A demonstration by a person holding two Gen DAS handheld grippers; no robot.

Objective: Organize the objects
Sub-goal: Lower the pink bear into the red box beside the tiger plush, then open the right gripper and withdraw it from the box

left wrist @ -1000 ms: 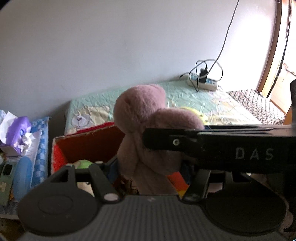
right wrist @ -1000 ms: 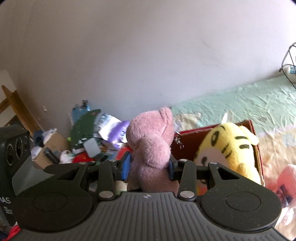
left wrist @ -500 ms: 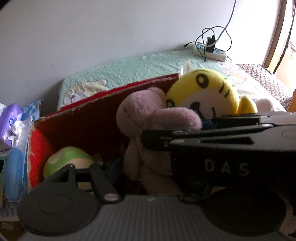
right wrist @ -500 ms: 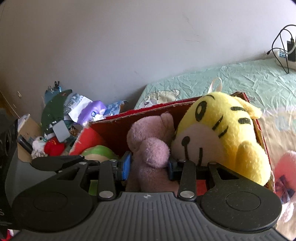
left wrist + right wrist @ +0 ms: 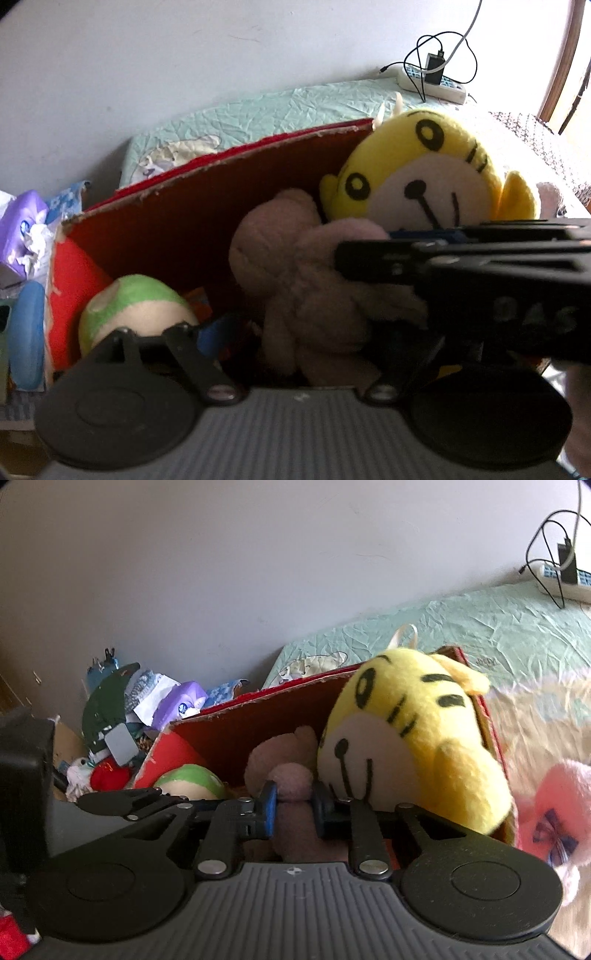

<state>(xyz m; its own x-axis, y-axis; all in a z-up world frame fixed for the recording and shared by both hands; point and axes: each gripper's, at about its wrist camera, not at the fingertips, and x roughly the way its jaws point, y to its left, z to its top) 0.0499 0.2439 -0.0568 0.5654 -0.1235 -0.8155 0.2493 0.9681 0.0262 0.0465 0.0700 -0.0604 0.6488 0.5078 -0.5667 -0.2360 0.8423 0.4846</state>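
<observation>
My right gripper (image 5: 293, 810) is clamped on the dusty-pink plush bear (image 5: 295, 280), which sits inside the red cardboard box (image 5: 177, 236), pressed against the yellow plush tiger (image 5: 413, 749) at the box's right end. A green-and-cream plush ball (image 5: 136, 310) lies at the left end. My left gripper (image 5: 314, 332) stands spread wide around the bear.

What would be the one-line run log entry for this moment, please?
right gripper: shut on pink plush bear | bear: inside red box, beside yellow tiger plush | left gripper: open, by bear
</observation>
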